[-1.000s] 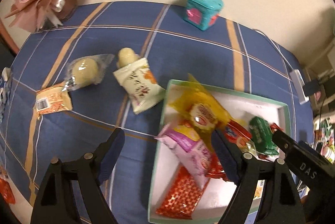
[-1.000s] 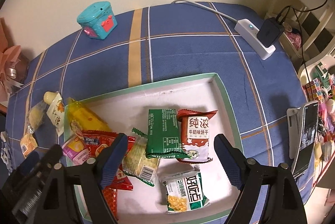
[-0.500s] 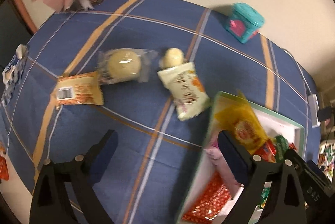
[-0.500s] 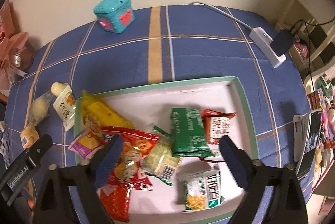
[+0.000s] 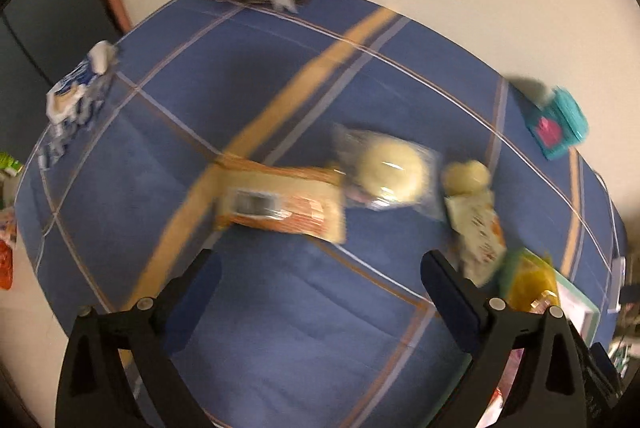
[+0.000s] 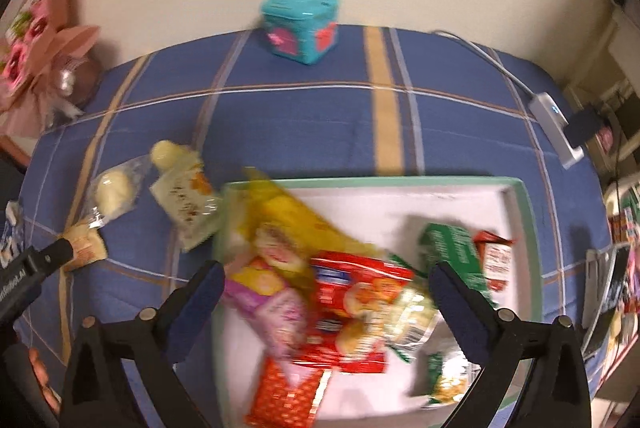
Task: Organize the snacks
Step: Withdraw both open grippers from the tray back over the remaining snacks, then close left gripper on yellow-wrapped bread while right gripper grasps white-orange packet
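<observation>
Snacks, three (image 5: 280,204), lie ahead of the wide-open, empty left tool (image 5: 320,292); right tool (image 6: 324,296), likewise open and empty, hovers over the tray (image 6: 516,188).

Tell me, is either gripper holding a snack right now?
No. The left gripper and right gripper are both open, with nothing between their fingers.
</observation>
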